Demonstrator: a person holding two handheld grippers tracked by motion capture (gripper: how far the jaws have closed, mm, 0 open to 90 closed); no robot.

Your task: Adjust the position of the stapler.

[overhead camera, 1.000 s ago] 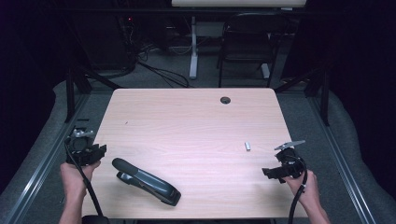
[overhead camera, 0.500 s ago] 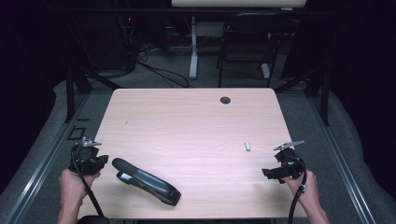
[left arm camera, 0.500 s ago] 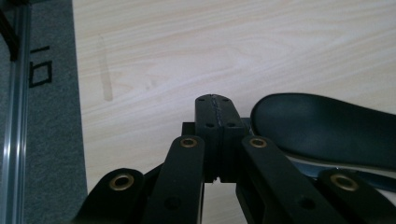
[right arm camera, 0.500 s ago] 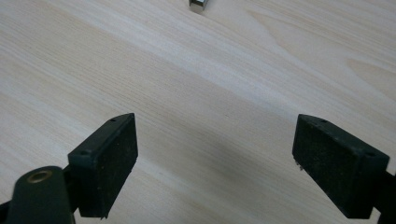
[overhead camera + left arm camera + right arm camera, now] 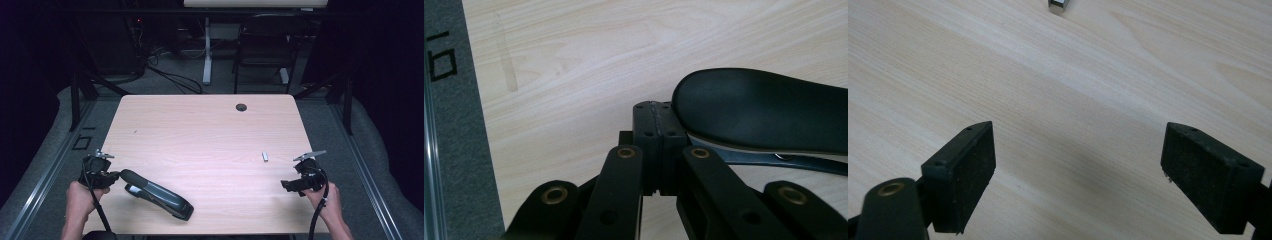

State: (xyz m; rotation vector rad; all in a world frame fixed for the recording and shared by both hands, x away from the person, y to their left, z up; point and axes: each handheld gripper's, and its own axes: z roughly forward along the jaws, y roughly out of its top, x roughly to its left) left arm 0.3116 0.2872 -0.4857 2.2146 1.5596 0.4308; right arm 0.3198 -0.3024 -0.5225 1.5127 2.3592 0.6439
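At the left edge of the wooden table (image 5: 210, 130), the left gripper (image 5: 111, 176) is held low in the person's left hand (image 5: 79, 196). Its 2 black jaws are pressed flat together with nothing between them. They have just been closing. In the left gripper view the closed tips (image 5: 657, 131) sit just beside the round end of the black stapler (image 5: 764, 112), so close that they look like they touch it, but I cannot tell for sure. A strip of grey floor (image 5: 461, 150) shows past the table edge.

The stapler (image 5: 156, 193) lies flat on the table near the front, slanting from the left gripper toward the middle. Nothing lies on top of it.

Farther back, a small dark round hole (image 5: 241, 107) sits in the table top.

To the right lies 1 small silver metal piece (image 5: 265, 156), alone on the wood and well apart from the stapler.

The right gripper (image 5: 290, 185) is at the right front, held in the right hand (image 5: 327, 200). Its 2 jaws stand wide apart and hold nothing. In the right gripper view there is bare wood between them, and the silver piece (image 5: 1059, 5) lies ahead.
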